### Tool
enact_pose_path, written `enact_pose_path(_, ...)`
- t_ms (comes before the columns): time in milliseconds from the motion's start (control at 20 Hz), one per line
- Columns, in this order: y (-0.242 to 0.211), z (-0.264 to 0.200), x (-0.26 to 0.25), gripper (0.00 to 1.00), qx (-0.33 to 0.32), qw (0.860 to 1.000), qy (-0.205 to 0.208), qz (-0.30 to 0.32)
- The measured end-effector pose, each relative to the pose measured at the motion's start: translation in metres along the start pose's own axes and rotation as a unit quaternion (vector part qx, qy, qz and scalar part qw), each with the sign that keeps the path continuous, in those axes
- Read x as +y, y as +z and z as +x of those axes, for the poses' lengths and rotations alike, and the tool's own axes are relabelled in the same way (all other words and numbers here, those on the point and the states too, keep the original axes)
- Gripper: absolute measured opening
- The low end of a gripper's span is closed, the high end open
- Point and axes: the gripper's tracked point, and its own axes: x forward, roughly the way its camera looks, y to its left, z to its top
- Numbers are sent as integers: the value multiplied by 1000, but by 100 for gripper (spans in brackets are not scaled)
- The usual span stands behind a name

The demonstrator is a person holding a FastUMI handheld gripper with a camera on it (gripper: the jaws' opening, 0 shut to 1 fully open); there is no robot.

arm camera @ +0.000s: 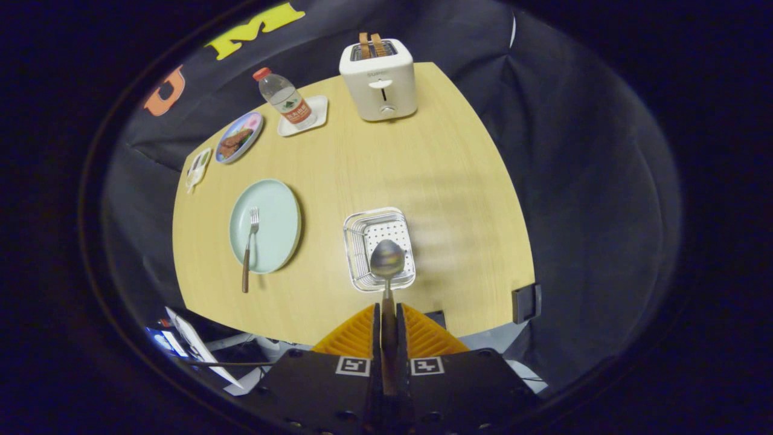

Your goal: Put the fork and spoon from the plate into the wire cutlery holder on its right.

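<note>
Your gripper [388,314]: fingers squeeze the spoon [387,261] handle.
Spoon: bowl over the wire cutlery holder [356,241], frame middle.
Fork [249,248]: on the plate [278,205], left.

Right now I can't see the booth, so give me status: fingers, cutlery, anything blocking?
Fingers shut on spoon, over holder. Fork on plate. Nothing blocking.
</note>
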Motion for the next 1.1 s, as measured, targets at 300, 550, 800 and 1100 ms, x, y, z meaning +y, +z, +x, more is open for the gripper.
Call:
enact_pose_path(300, 13, -5, 9, 20, -39, 999, 15, 10)
enact_pose_path(550, 42, -30, 23, 77, -149, 988, -5, -32)
enact_pose_path(800, 58, -61, 73, 91, -282, 956, -7, -79)
enact_pose_path(1100, 46, -35, 176, 93, -379, 919, 33, -104)
